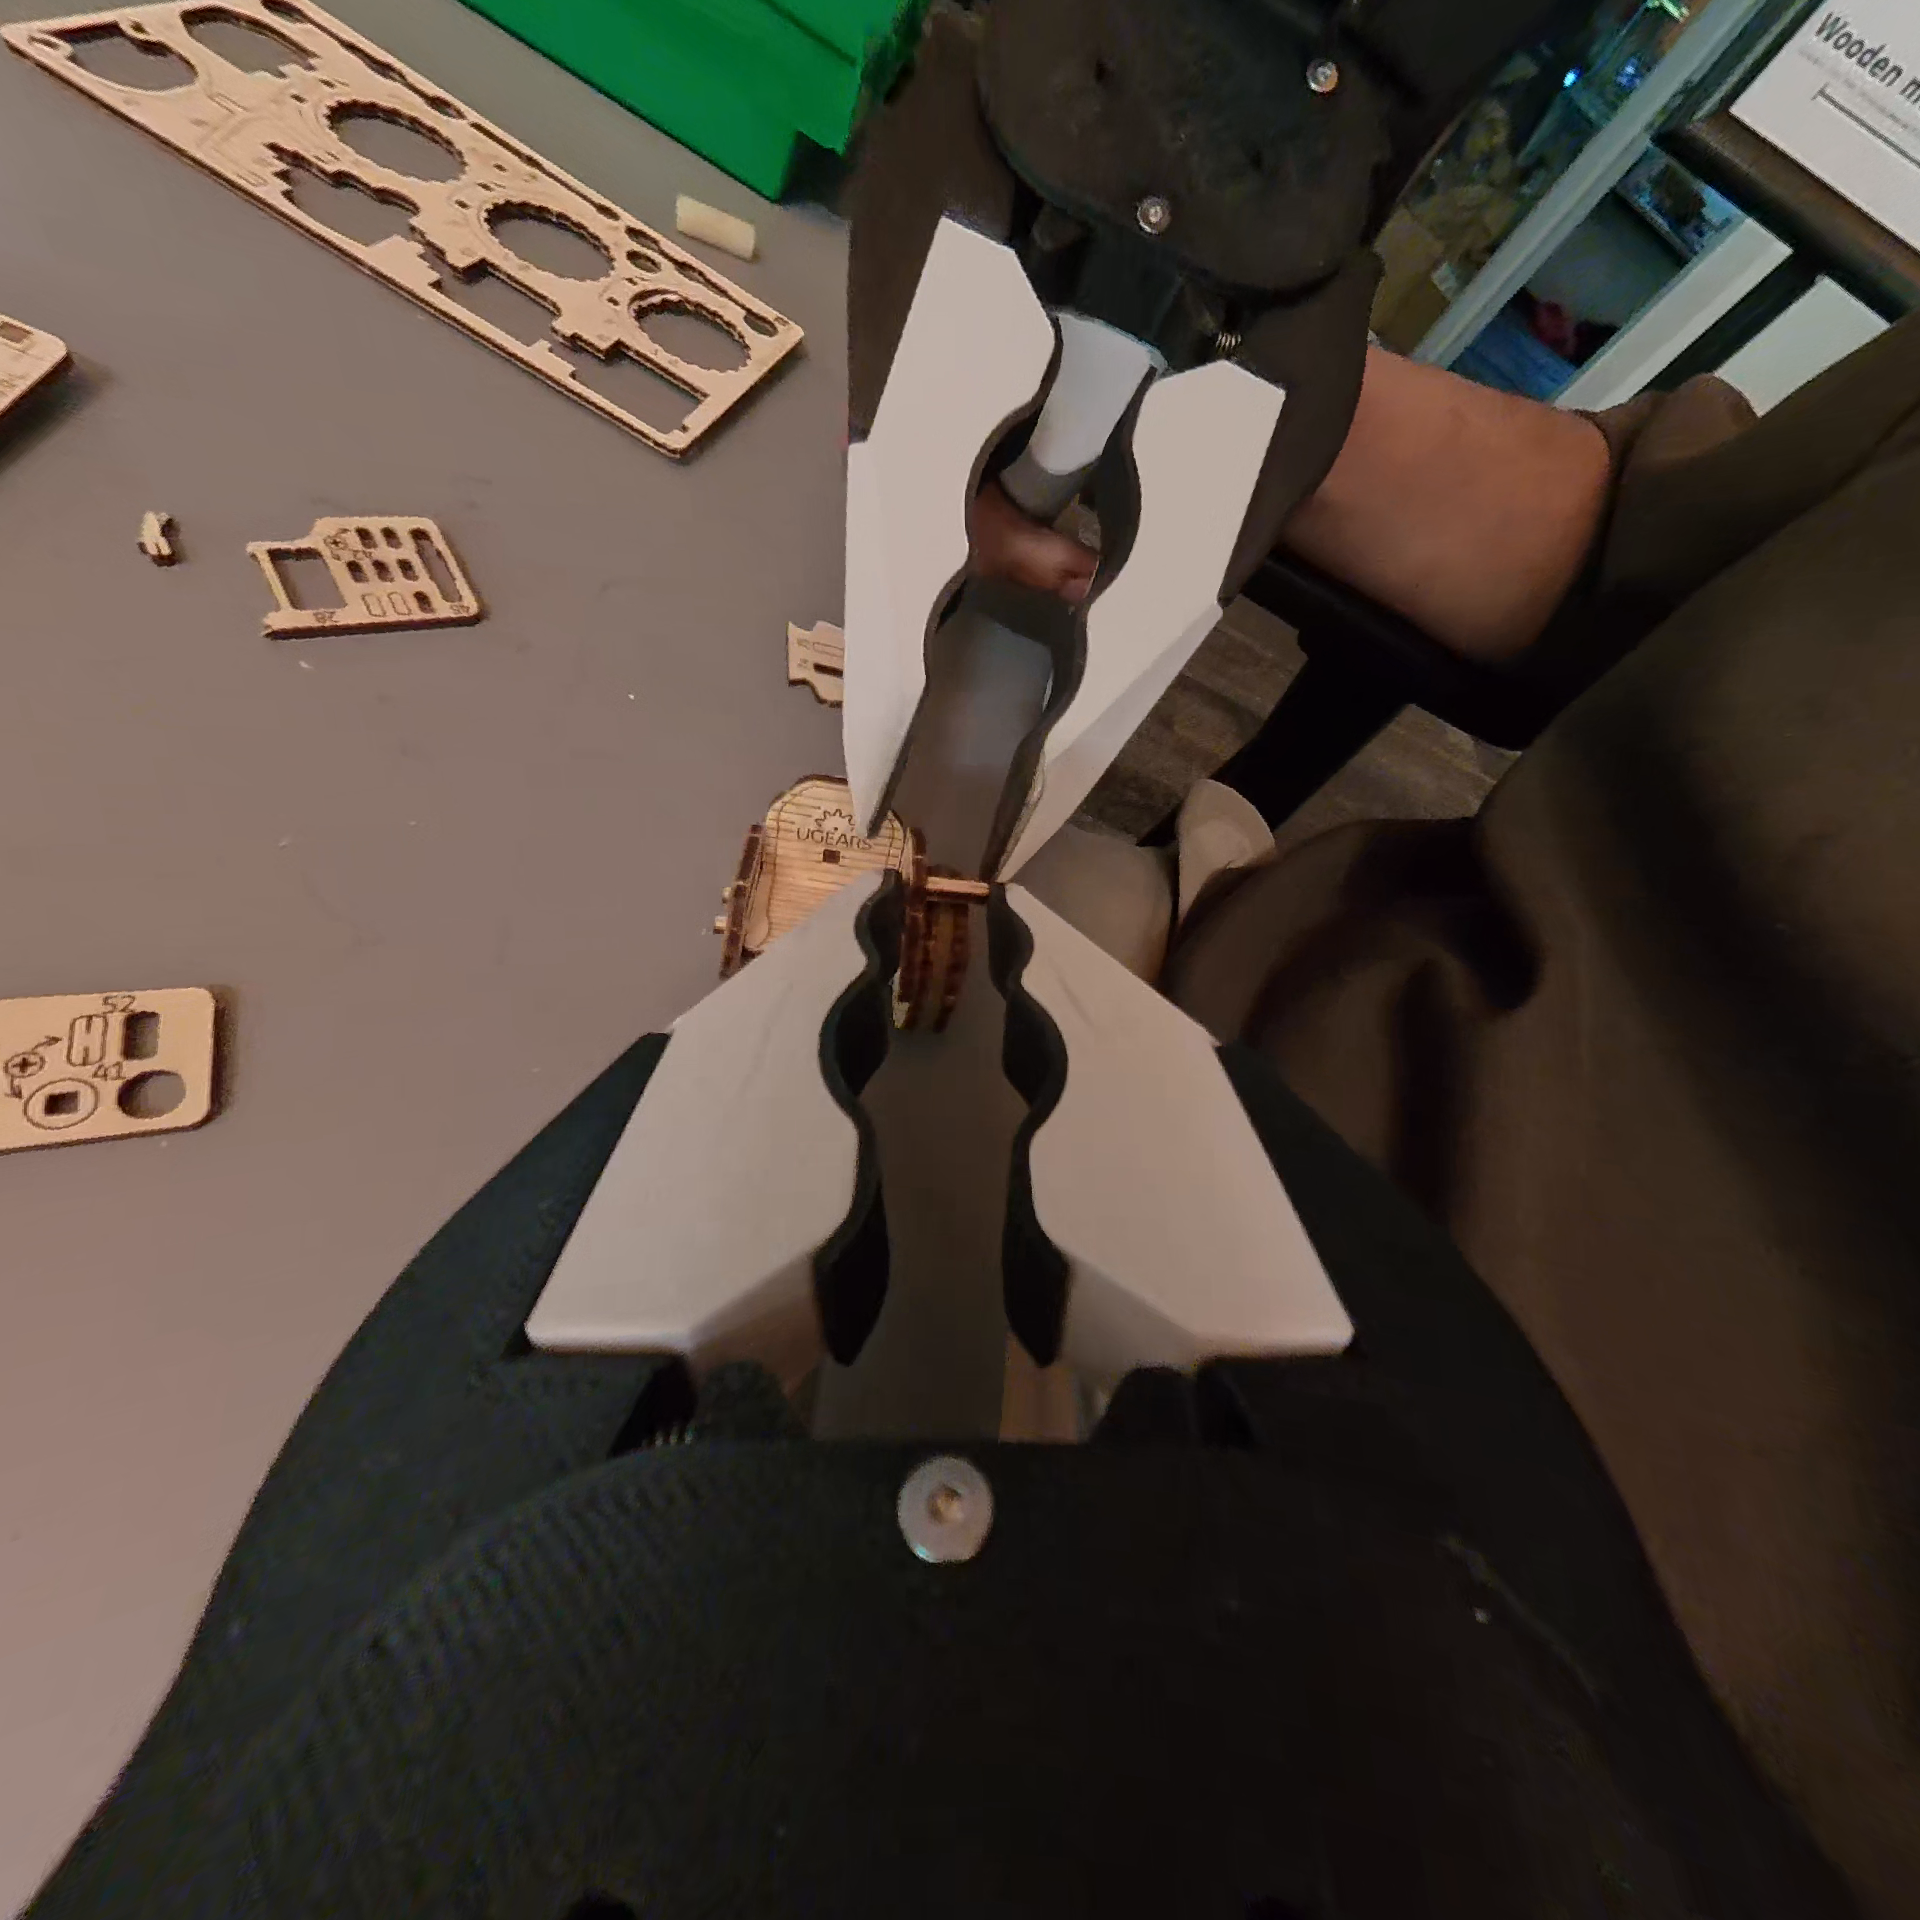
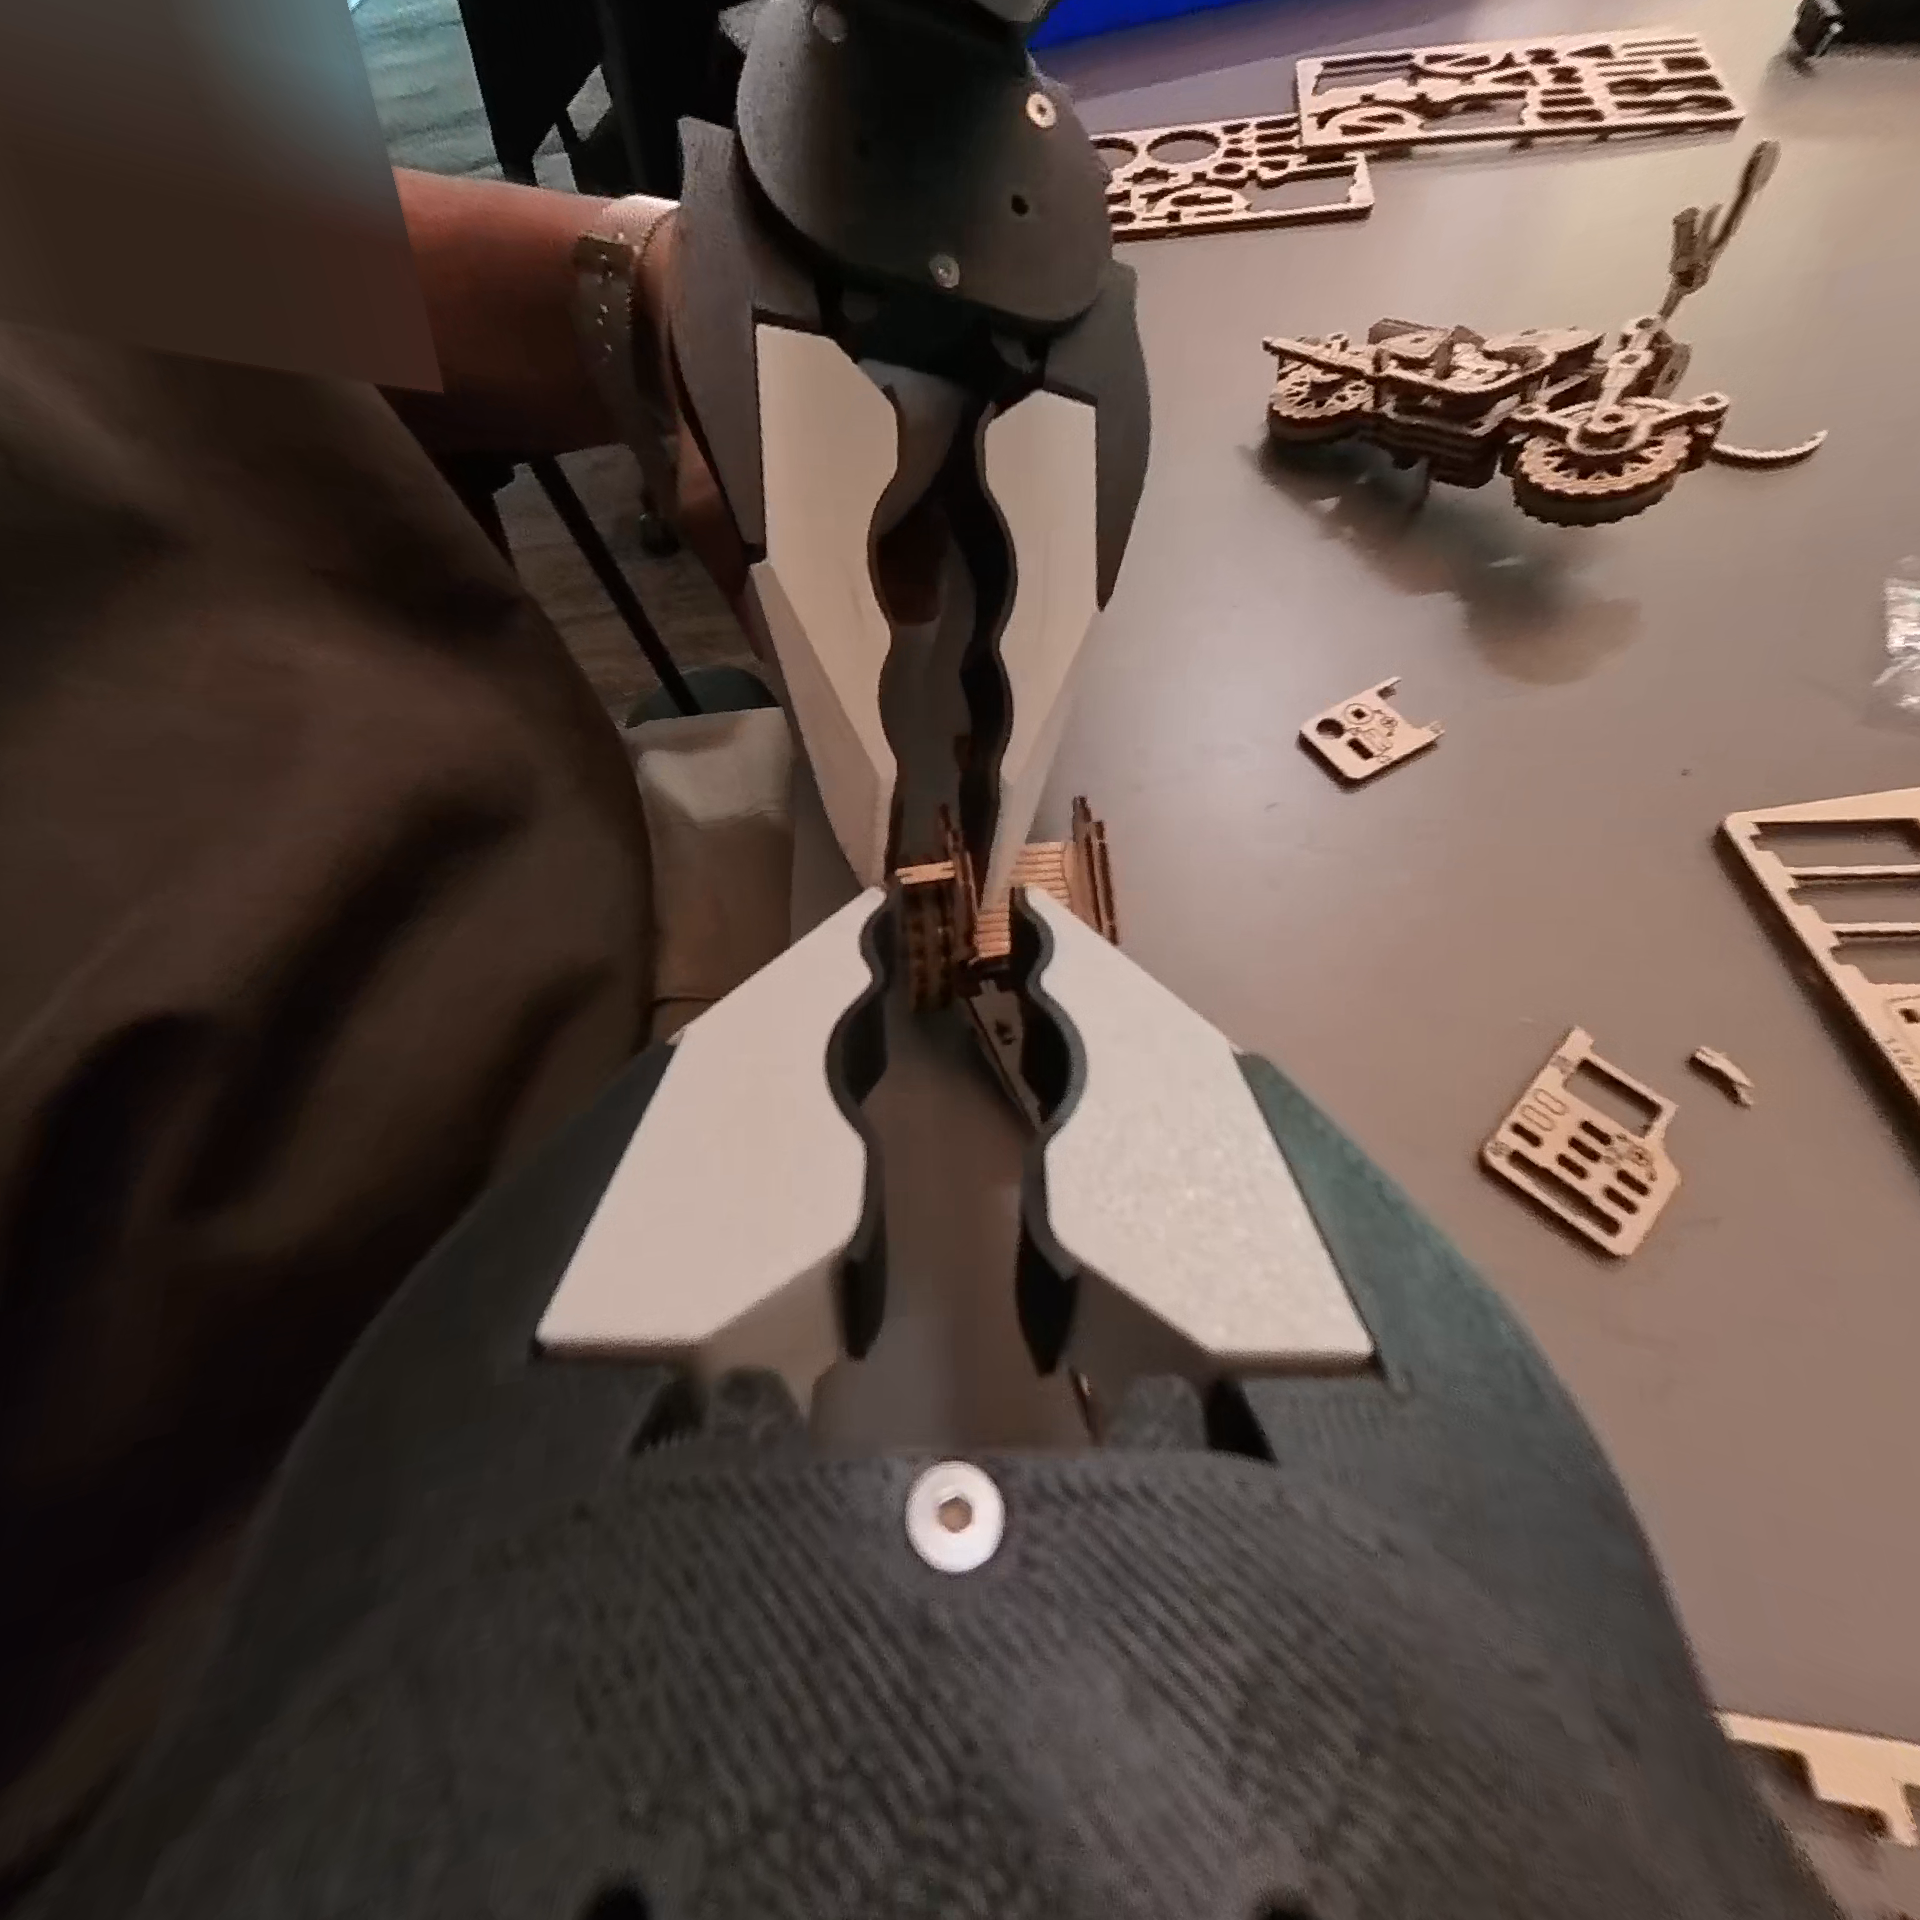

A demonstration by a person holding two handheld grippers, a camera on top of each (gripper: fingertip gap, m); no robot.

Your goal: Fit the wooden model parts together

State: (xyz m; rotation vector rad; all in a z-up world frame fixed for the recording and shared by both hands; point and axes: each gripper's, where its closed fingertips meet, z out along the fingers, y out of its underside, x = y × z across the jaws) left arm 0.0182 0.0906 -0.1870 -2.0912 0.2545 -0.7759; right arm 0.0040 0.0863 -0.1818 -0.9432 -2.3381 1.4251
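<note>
A small stack of dark wooden gear wheels [image 1: 933, 961] with a pale axle pin [image 1: 951, 886] sits between the tips of both grippers, which meet tip to tip over the table's near edge. My left gripper [image 1: 940, 891] is shut on it. My right gripper [image 2: 956, 914] is shut on the same gear stack [image 2: 930, 935] together with a pale slatted part [image 2: 992, 925]. In the left wrist view the right gripper [image 1: 940, 847] comes down from above. In the right wrist view the left gripper [image 2: 945, 836] does the same. A pale wooden sub-assembly [image 1: 821, 873] stands just behind the tips.
Punched-out wooden sheets [image 1: 416, 197] [image 2: 1517, 94], small cut plates [image 1: 364, 577] [image 2: 1584, 1153] [image 1: 104, 1070] and a built wooden motorcycle [image 2: 1507, 416] lie on the grey table [image 1: 416, 831]. A green box [image 1: 727, 83] stands at the back. A person's forearm [image 1: 1455, 520] and brown clothing are close by. Only a small space, under 4 cm, lies between the two pairs of fingers.
</note>
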